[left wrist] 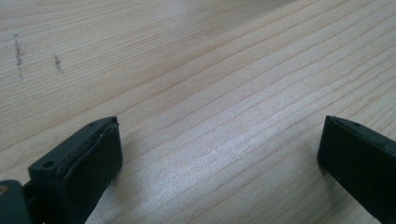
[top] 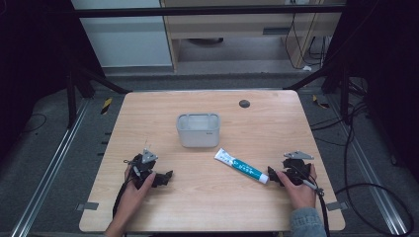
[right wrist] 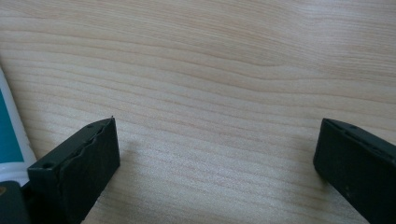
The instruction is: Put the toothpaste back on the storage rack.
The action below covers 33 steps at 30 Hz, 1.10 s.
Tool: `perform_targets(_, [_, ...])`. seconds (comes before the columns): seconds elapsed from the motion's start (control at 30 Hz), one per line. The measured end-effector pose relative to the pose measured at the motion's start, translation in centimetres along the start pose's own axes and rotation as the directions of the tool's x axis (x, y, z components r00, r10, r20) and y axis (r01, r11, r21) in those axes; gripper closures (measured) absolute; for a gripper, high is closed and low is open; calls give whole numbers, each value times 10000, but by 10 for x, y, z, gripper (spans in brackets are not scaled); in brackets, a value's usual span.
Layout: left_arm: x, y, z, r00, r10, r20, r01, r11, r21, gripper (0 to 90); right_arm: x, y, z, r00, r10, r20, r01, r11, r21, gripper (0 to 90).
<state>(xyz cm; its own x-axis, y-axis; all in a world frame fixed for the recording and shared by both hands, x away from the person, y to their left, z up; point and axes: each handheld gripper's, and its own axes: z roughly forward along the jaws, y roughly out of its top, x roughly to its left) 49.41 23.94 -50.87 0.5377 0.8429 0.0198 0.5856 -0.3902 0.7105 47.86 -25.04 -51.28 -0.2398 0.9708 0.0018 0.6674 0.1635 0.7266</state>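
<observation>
A white and teal toothpaste tube (top: 241,166) lies flat on the wooden table (top: 207,207), its capped end toward my right gripper (top: 272,177). A translucent grey bin (top: 198,130) stands behind it at the table's middle. My right gripper rests open on the wood just right of the tube's cap; in the right gripper view the tube (right wrist: 9,135) sits at the left edge beside the left jaw, and bare wood lies between the jaws (right wrist: 217,154). My left gripper (top: 165,177) rests open at the front left, with bare wood between its jaws (left wrist: 219,154).
A small dark round mark (top: 244,103) sits near the table's far edge. Black cables (top: 365,192) run on the floor to the right. Metal rails (top: 49,173) flank the table on both sides.
</observation>
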Motion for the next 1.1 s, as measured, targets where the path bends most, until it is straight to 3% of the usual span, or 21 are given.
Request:
perform_targets(0.17, [0, 0, 0, 10000, -17, -35, 17, 10000, 8, 0, -1, -1, -1, 9999, -118, -31, 118, 9999, -52, 31])
perform_targets(0.23, [0, 0, 0, 10000, -53, -46, 53, 10000, -3, 0, -1, -2, -6, 9996, -246, -150, 245, 9997, -18, 77])
perform_targets(0.3, [0, 1, 1, 10000, -70, -57, 70, 10000, -3, 0, 1, -3, -14, 9989, -409, -243, 406, 9991, -138, 65])
perform_targets(0.37, [-1, 1, 1, 10000, -79, -60, 79, 10000, -6, 0, 7, 1, -27, 9950, -916, -393, 918, 9958, 37, 73])
perform_targets(0.4, [-1, 1, 1, 9999, -84, -61, 84, 10000, -4, 0, 7, 1, -27, 9950, -916, -393, 918, 9958, 37, 81])
perform_targets(0.5, [-1, 1, 1, 9999, -84, -63, 84, 10000, -2, 0, 15, 12, -41, 9864, -1497, -682, 1519, 9880, 283, 111])
perform_targets(0.57, [-1, 1, 1, 9999, -91, -65, 91, 10000, -4, 0, 27, 24, -52, 9740, -2057, -944, 2096, 9772, 334, 145])
perform_targets(0.63, [-1, 1, 1, 9999, -93, -66, 93, 10000, -5, 0, 30, 26, -54, 9703, -2174, -1057, 2229, 9739, 434, 148])
perform_targets(0.73, [-1, 1, 1, 9999, -98, -70, 98, 10000, -4, 0, 44, 35, -56, 9499, -2798, -1394, 2913, 9541, 698, 168])
perform_targets(0.83, [-1, 1, 1, 9999, -105, -79, 105, 9999, -4, 0, 58, 46, -55, 9235, -3391, -1791, 3576, 9302, 825, 201])
perform_targets(1.1, [-1, 1, 1, 9999, -129, -101, 129, 9999, -6, 0, 83, 76, -43, 8894, -3691, -2696, 4098, 9052, 1129, 255])
